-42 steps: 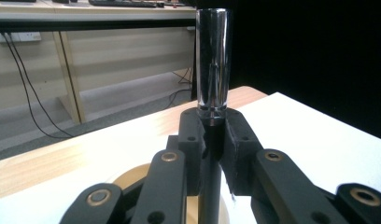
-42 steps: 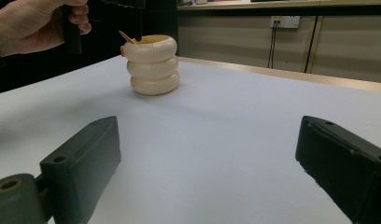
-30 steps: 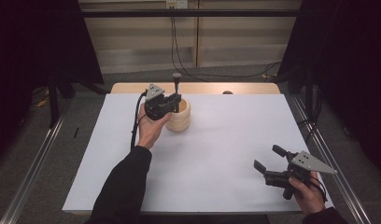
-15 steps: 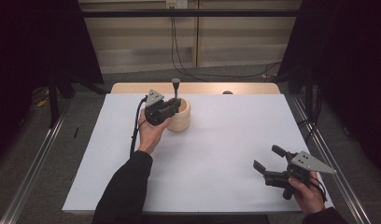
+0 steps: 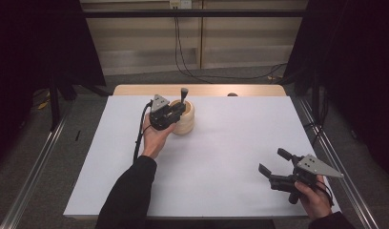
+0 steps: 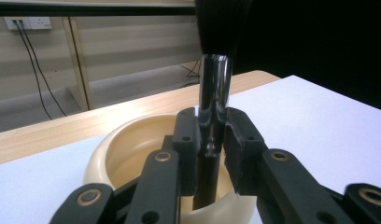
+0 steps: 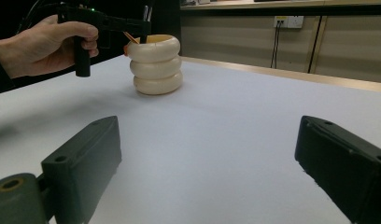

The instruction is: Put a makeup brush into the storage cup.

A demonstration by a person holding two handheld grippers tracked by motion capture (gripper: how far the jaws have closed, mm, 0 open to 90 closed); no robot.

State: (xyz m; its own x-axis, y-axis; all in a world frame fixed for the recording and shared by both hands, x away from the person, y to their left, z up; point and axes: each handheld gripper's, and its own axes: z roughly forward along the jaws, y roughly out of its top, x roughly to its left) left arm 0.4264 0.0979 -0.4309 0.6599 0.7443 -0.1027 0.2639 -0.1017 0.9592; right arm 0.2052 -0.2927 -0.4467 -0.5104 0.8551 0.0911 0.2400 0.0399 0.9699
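A cream ribbed pot (image 5: 187, 123) stands at the back of the white table cover (image 5: 230, 143). A brush (image 5: 184, 93) with a shiny metal collar and dark bristles stands upright in it. My left gripper (image 5: 181, 109) reaches over the pot's rim. In the left gripper view its pads (image 6: 187, 140) flank the brush's collar (image 6: 215, 93) over the pot (image 6: 132, 135) and still touch it, though the jaws have just been opening a little. My right gripper (image 5: 271, 160) rests open near the front right with nothing between its jaws (image 7: 207, 154). Its view shows the pot (image 7: 157, 65) far off.
A bare wooden strip (image 5: 250, 90) runs along the table's far edge, with a small dark object (image 5: 232, 94) on it. Metal rails (image 5: 35, 162) flank the table on both sides. Cables (image 5: 183, 52) hang down the back wall.
The left gripper has sunk slightly with the brush, so the brush now stands lower in the pot. The right gripper has not moved.
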